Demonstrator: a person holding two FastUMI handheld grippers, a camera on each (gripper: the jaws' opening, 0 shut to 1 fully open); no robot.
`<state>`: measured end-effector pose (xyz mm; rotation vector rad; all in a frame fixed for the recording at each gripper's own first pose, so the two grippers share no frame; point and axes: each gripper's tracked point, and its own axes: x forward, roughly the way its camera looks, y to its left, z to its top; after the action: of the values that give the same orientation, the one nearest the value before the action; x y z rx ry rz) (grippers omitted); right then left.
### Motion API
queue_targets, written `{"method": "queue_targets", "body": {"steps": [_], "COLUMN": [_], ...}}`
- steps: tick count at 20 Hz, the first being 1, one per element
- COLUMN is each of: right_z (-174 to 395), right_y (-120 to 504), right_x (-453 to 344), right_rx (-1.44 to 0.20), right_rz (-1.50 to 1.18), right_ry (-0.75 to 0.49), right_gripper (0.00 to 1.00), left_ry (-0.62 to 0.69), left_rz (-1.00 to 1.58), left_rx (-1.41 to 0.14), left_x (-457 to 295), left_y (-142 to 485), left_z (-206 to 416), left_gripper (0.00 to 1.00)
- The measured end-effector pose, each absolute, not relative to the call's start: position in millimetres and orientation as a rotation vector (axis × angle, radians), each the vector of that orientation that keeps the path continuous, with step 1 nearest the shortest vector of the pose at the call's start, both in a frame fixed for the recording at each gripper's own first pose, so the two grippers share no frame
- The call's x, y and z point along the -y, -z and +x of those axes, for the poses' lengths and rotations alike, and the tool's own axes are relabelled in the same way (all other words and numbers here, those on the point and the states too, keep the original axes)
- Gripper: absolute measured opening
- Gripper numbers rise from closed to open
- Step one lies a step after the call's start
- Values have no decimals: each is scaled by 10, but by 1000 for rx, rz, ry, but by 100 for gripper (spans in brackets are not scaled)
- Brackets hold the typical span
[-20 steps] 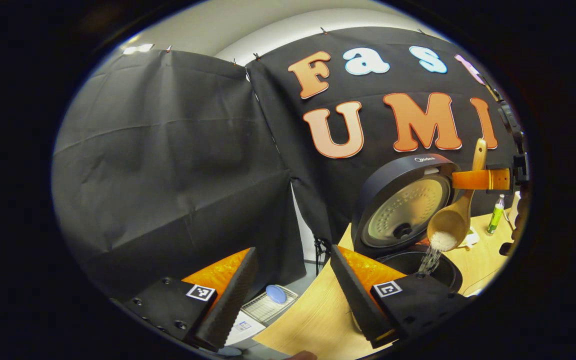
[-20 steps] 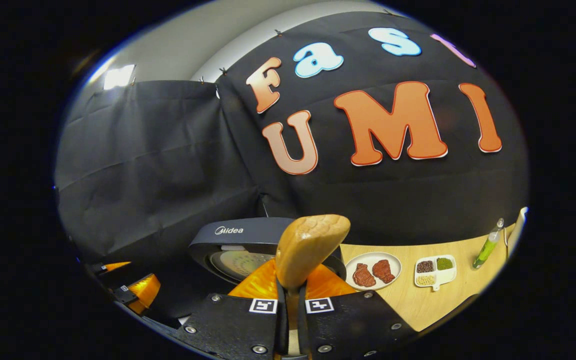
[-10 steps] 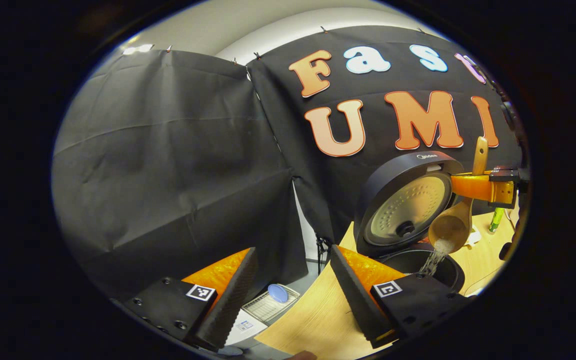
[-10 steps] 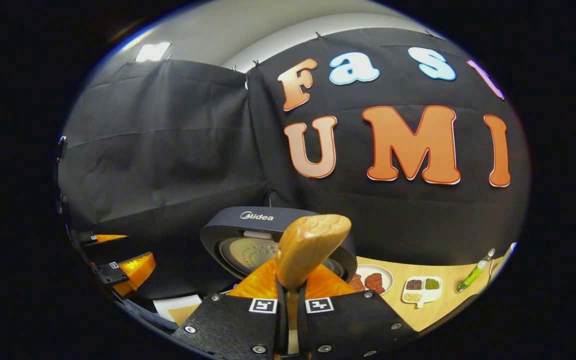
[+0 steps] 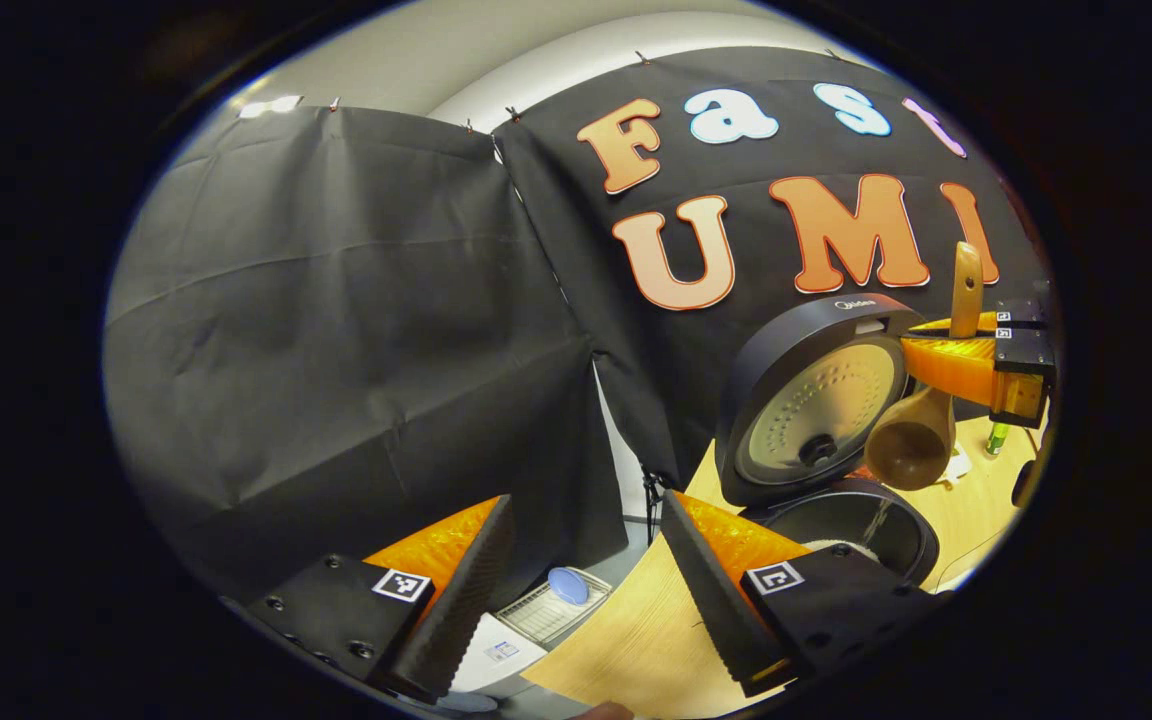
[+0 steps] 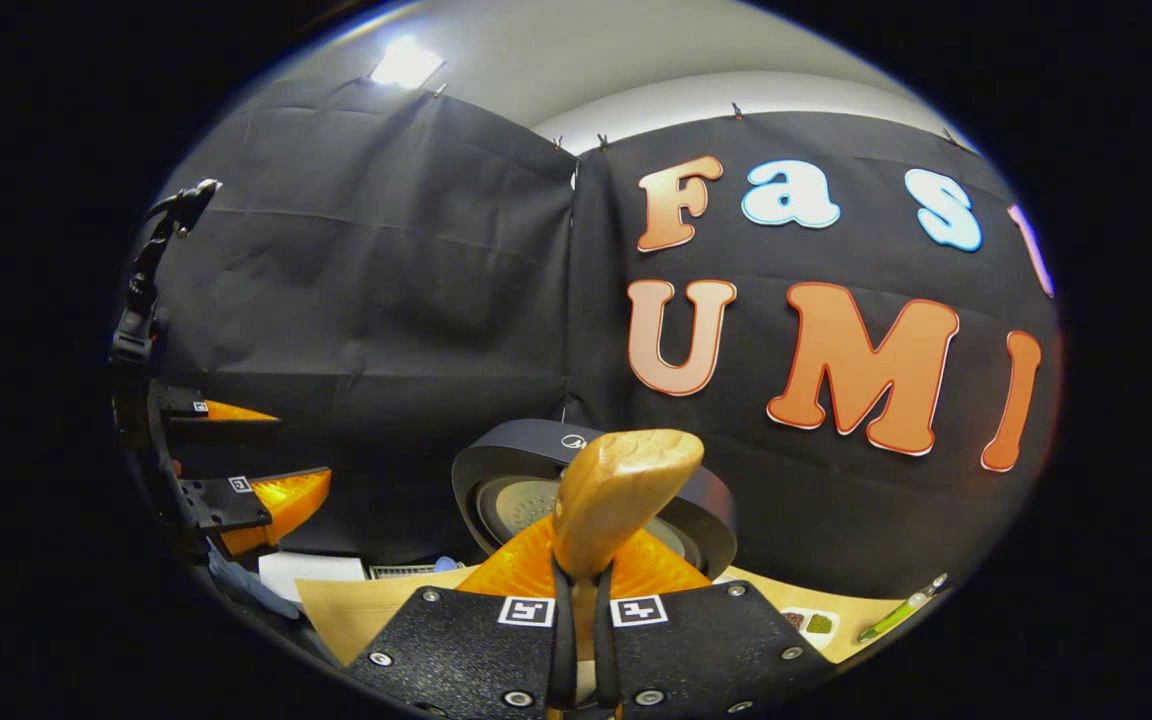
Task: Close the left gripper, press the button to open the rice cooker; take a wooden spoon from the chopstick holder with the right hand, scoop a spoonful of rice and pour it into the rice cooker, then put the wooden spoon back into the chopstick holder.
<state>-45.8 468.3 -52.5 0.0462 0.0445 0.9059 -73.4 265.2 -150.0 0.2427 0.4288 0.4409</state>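
Above open cooker (image 5: 836, 440) on bench (image 5: 636, 640): right gripper (image 6: 576, 620), fingers clamped on spoon (image 6: 616, 500), bowl tipped; left gripper (image 5: 586, 590), fingers apart, empty.

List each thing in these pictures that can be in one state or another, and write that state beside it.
Rice cooker lid: raised, open.
Inner pot: uncovered, some rice inside.
Wooden spoon: held above the pot, bowl empty.
Right gripper: shut on the spoon handle.
Left gripper: open, holding nothing.
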Motion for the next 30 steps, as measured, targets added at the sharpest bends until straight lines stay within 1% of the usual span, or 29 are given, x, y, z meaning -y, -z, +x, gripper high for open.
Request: {"method": "queue_targets", "body": {"steps": [1, 2, 3, 4, 6, 7, 9, 13, 18, 20, 21, 24, 30], "right_z": [-440, -409, -359, -303, -154, -84, -16, 147, 147, 98, 59, -54, -309], "right_y": [544, 599, 670, 729, 813, 877, 1107, 1491, 1906, 2031, 2079, 2267, 2724], "right_x": [-4618, -4548, -4462, -4343, -4080, -3909, -3549, -2690, -1715, -1407, -1282, -854, -299], "right_rx": [-53, -82, -129, -166, -221, -245, -313, -383, -439, -466, -478, -512, -612], "right_rz": [70, 105, 151, 192, 256, 287, 329, 350, 366, 378, 381, 372, 368], "right_ry": [-893, -885, -873, -853, -803, -773, -703, -533, -341, -282, -255, -179, -56], "right_gripper": [6, 6, 6, 6, 7, 7, 6, 6, 6, 6, 6, 7, 7], "left_ry": [-439, -441, -440, -439, -430, -424, -410, -390, -380, -375, -370, -381, -387], "left_rz": [243, 245, 246, 246, 247, 247, 227, 186, 174, 159, 159, 155, 144], "left_rx": [-428, -427, -426, -424, -423, -423, -431, -441, -460, -468, -474, -501, -491], "left_x": [-2640, -2629, -2604, -2574, -2503, -2452, -2358, -2172, -1921, -1803, -1749, -1647, -1502], "left_y": [1490, 1472, 1467, 1453, 1430, 1432, 1458, 1449, 1447, 1466, 1465, 1508, 1423], "left_z": [-729, -727, -707, -710, -706, -681, -643, -605, -526, -499, -475, -460, -469], "left_gripper": [99, 90, 90, 99, 99, 91, 99, 99, 99, 99, 92, 99, 100]}}
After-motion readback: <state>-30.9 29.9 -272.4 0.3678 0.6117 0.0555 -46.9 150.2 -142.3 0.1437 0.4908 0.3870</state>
